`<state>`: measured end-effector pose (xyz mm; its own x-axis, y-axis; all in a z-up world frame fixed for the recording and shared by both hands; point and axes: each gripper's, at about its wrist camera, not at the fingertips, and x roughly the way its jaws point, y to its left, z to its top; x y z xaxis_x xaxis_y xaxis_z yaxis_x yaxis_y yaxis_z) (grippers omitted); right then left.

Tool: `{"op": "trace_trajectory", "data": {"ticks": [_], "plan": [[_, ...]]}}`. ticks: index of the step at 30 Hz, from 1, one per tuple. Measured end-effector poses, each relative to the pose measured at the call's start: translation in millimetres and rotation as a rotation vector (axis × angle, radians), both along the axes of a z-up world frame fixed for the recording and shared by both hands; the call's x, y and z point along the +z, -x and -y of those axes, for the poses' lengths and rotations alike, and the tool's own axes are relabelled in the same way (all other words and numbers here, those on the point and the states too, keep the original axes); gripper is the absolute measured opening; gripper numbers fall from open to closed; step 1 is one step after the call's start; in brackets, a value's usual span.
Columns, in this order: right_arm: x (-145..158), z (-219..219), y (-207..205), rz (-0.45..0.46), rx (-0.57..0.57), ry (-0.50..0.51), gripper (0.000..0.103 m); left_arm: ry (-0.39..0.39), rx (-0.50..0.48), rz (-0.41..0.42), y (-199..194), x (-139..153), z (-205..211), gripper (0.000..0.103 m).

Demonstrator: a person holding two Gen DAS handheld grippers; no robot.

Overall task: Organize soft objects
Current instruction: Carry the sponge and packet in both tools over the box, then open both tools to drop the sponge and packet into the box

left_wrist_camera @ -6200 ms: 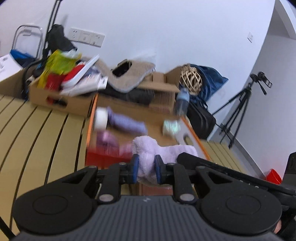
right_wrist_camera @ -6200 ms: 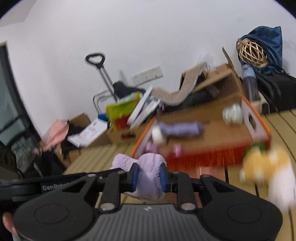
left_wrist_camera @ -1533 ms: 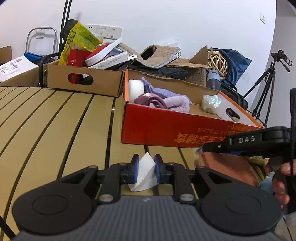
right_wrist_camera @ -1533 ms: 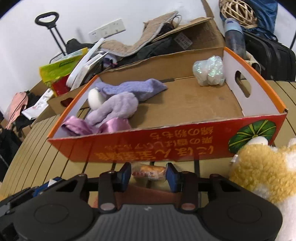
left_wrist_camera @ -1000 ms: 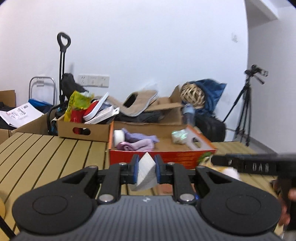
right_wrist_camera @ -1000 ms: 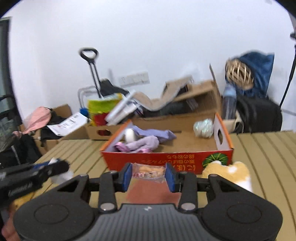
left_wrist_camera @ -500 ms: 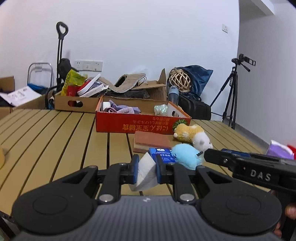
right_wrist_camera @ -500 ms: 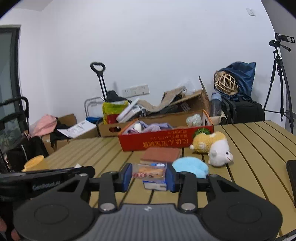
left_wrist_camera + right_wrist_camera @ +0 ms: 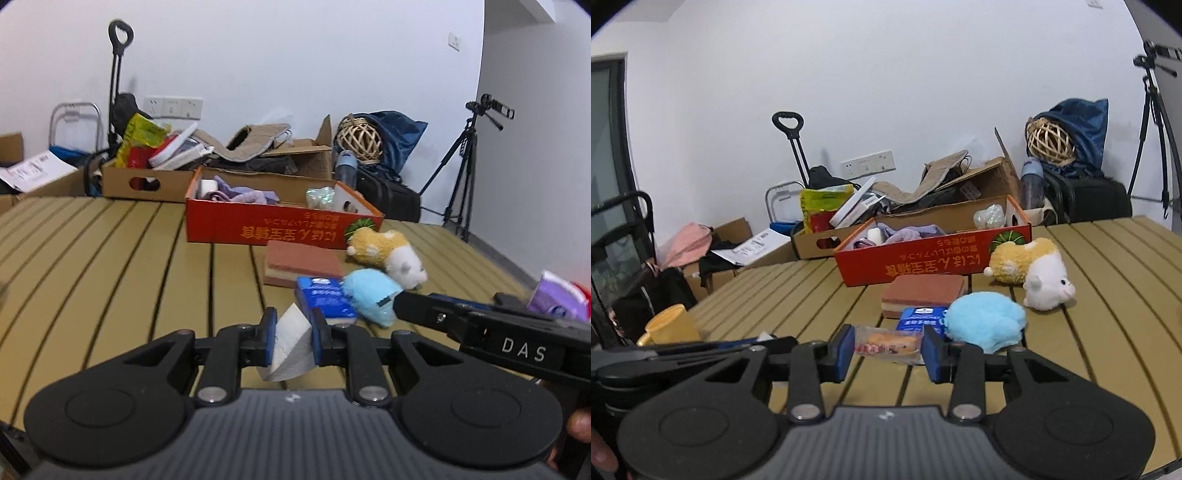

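Left gripper (image 9: 291, 338): fingers (image 9: 268, 338) nearly closed, pinching white wedge-shaped sponge (image 9: 290, 349), held above slatted surface (image 9: 110, 258). Right gripper (image 9: 888, 352): fingers (image 9: 844, 350) partly open, clamped on clear-wrapped snack packet (image 9: 888, 343), lifted off surface. Just beyond: blue tissue pack (image 9: 921, 319) touching blue plush (image 9: 986, 319); brown block (image 9: 923, 290) behind them; yellow-white plush (image 9: 1030, 271) to right. Farther back: red cardboard box (image 9: 934, 264) holding purple cloths (image 9: 912, 232) and glittery ball (image 9: 989, 218). Yellow cup (image 9: 670, 325) at left edge of surface.
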<state>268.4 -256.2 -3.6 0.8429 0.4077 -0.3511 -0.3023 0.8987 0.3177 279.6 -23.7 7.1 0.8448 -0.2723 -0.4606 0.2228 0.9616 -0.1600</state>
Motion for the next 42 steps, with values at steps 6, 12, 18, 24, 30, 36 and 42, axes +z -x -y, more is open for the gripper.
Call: {"op": "trace_trajectory", "data": {"ticks": [6, 12, 18, 24, 30, 36, 42], "plan": [[22.6, 13.1, -55.9, -0.013, 0.061, -0.031, 0.038, 0.088, -0.055, 0.015, -65.9, 31.4, -8.2, 0.020], [58.7, 30.1, -192.5, -0.062, 0.035, -0.040, 0.038, 0.174, -0.106, 0.005, -197.5, 65.4, 5.3, 0.020], [56.1, 42.2, -348.1, -0.211, -0.039, -0.139, 0.038, 0.036, -0.117, -0.048, -327.5, 53.6, 42.6, 0.021], [30.3, 27.1, -449.5, -0.324, -0.069, -0.149, 0.043, -0.019, -0.050, -0.178, -406.3, 17.7, 37.9, 0.033], [-0.4, 11.1, -486.8, -0.344, -0.109, -0.088, 0.076, 0.062, -0.015, -0.150, -421.4, 7.2, 7.3, 0.073], [-1.7, 19.3, -482.4, -0.325, -0.111, -0.111, 0.076, 0.063, 0.026, -0.174, -430.2, 6.9, -6.3, 0.073], [11.4, 20.5, -466.5, -0.316, -0.107, -0.051, 0.076, 0.025, 0.026, -0.152, -414.9, 19.3, -2.5, 0.073]]}}
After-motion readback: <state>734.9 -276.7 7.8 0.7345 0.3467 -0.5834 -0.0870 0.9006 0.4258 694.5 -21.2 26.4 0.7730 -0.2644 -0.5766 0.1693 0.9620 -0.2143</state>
